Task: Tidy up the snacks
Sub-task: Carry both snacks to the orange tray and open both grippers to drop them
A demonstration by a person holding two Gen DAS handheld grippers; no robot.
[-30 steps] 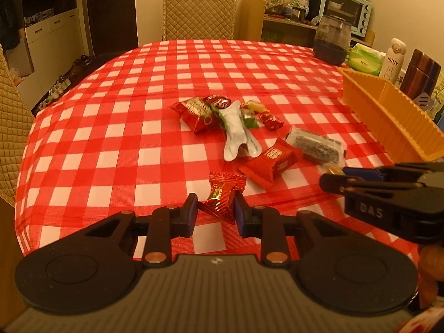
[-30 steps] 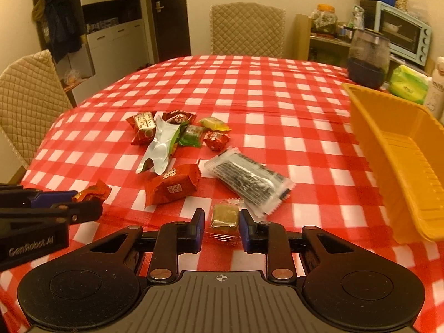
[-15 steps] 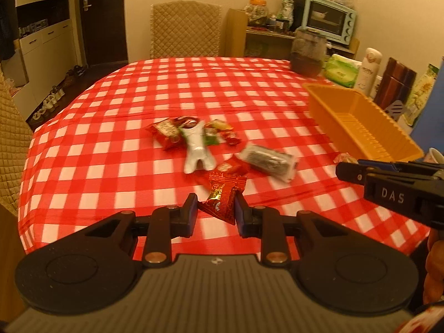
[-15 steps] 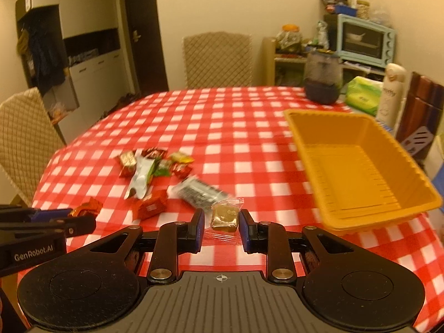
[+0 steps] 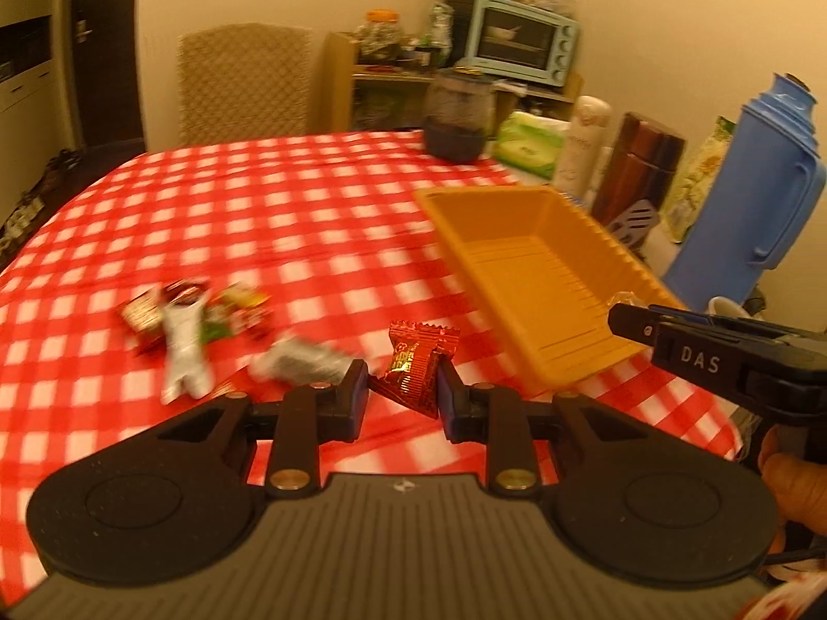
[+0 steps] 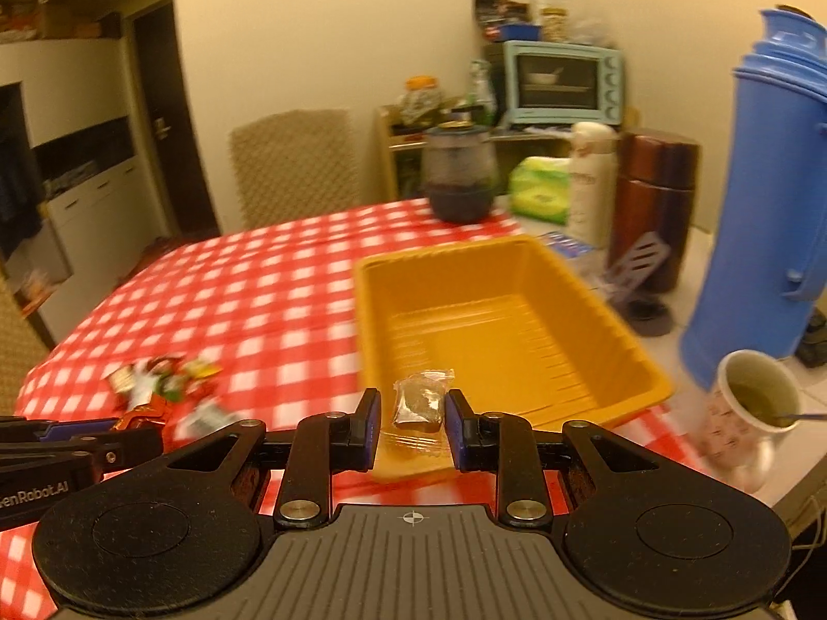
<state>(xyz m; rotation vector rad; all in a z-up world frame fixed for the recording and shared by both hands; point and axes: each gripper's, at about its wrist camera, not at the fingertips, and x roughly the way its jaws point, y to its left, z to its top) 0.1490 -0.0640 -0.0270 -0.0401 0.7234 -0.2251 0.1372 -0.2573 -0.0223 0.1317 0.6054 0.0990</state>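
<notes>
My left gripper [image 5: 403, 395] is shut on a red candy packet [image 5: 416, 369] and holds it above the table, left of the orange basket [image 5: 542, 268]. My right gripper [image 6: 412, 421] is shut on a clear-wrapped brown candy [image 6: 418, 403] above the near rim of the orange basket [image 6: 491, 320], which has nothing in it. A pile of loose snacks [image 5: 196, 315] lies on the red checked tablecloth to the left; it also shows in the right wrist view [image 6: 165, 387]. The right gripper shows at the right of the left wrist view [image 5: 723, 356].
A blue thermos [image 6: 770, 196], a mug with a spoon [image 6: 749, 408], a brown container [image 6: 654, 196], a white bottle [image 6: 592, 181] and a dark jar [image 6: 457, 175] stand right of and behind the basket. A chair [image 5: 243, 82] stands at the far table edge.
Both grippers have moved right toward the orange basket, each carrying its candy. The right gripper now hangs over the basket's near rim. The snack pile has shifted left in both views.
</notes>
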